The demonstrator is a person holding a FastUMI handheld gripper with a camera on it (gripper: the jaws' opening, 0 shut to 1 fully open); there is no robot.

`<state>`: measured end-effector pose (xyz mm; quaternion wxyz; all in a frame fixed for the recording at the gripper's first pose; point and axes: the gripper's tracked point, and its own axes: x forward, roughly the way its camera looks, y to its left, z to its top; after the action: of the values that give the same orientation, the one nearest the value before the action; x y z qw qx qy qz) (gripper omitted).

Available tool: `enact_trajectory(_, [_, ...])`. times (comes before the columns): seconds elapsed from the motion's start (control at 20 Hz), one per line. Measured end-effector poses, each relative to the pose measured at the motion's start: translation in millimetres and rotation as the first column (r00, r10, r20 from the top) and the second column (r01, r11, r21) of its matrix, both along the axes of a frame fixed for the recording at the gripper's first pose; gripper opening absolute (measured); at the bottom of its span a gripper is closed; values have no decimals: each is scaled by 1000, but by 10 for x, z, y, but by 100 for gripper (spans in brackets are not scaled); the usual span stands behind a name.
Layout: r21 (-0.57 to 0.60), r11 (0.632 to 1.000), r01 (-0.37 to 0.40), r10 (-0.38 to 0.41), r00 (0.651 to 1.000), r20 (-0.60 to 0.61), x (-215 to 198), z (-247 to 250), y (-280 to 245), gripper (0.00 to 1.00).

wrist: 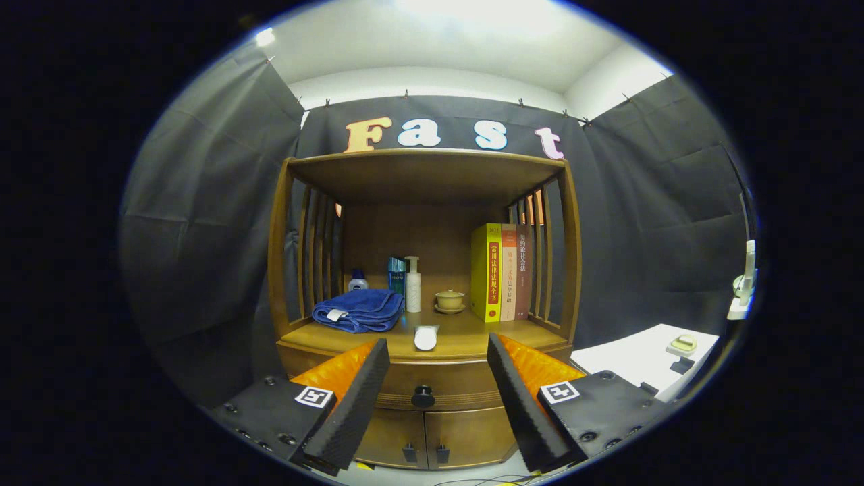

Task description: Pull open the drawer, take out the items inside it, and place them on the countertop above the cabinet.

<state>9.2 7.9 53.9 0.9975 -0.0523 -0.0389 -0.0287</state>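
The gripper camera is looking level and straight ahead at the brown wooden cabinet (425, 270), standing near its closed drawer (423, 388), framed between the gripper's (437, 385) spread fingers.

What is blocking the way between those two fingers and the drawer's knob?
Nothing visible. The gripper is open, and the knob on the shut drawer sits ahead between its fingers. The small white object lies higher, on the countertop.

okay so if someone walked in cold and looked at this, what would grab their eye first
Likely the wooden cabinet dead ahead, its drawer shut, with the round black drawer knob framed between the open gripper fingers. Next, the countertop clutter: a folded blue towel on its left side and upright books led by a bright yellow one on its right side.
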Motion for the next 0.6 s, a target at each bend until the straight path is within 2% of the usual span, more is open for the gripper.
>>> enact_trajectory(0.6, [13, 1000, 6, -6, 1000, -14, 60, -63, -63, 96])
